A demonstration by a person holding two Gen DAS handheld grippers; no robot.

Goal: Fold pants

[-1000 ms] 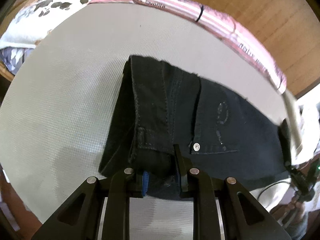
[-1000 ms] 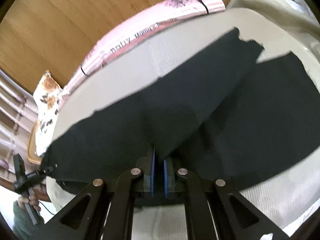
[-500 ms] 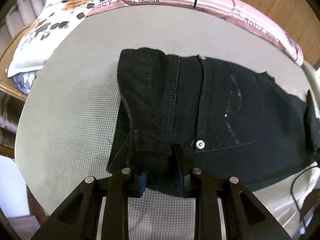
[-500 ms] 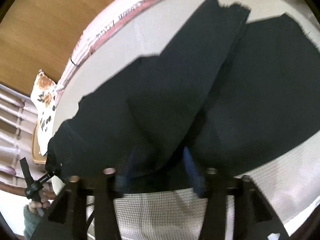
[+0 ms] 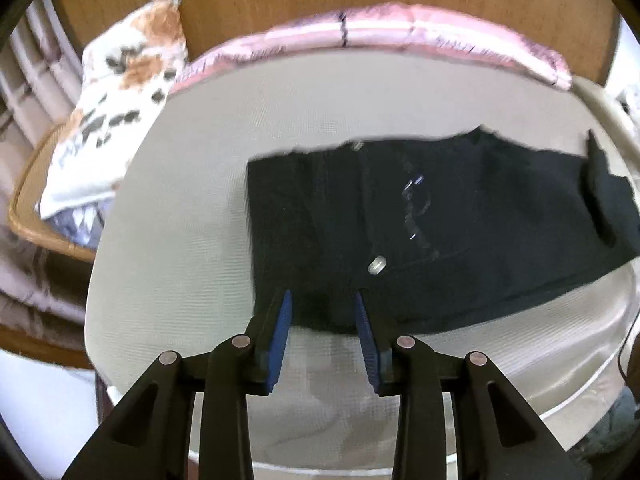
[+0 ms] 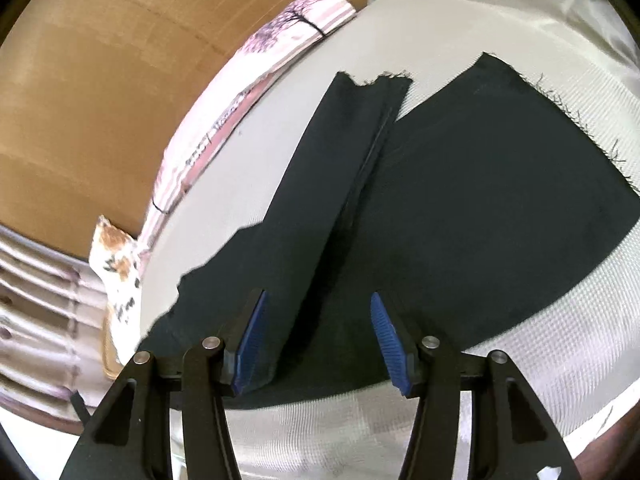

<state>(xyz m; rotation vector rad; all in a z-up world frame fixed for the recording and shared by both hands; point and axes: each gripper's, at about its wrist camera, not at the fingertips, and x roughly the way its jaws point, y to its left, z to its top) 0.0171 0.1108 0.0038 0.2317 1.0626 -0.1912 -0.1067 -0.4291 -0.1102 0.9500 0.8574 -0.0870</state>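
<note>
Your left tongs stand released at the near edge of the black denim pants. Their blue pads have just been opening, and the waistband end lies between and beyond them with neither pad pressing on it. Your right tongs are also released, spread wider, above the leg end of the same garment, where no pad touches cloth.

The pants lie flat on the pale grey woven bed cover, which serves as the working surface. Their long axis runs crosswise to both tongs: waistband and silver rivet lie before your left hand, and the legs stretch away toward your right. In the right wrist view one narrow leg panel is turned over the broader one, and the frayed hems lie at the far end. The next fold likely turns on this axis. Your right hand is nearer the hems and your left is nearer the waist.

Beyond the pants, along the far edge of the bed, lies a pink striped printed cloth. A floral cushion rests to one side, against a wooden wall panel.

The left wrist view is motion-blurred, so the pocket stitching is hard to read. A dark shape at its far right edge cannot be identified, and the layers beneath the folded leg stay hidden.
</note>
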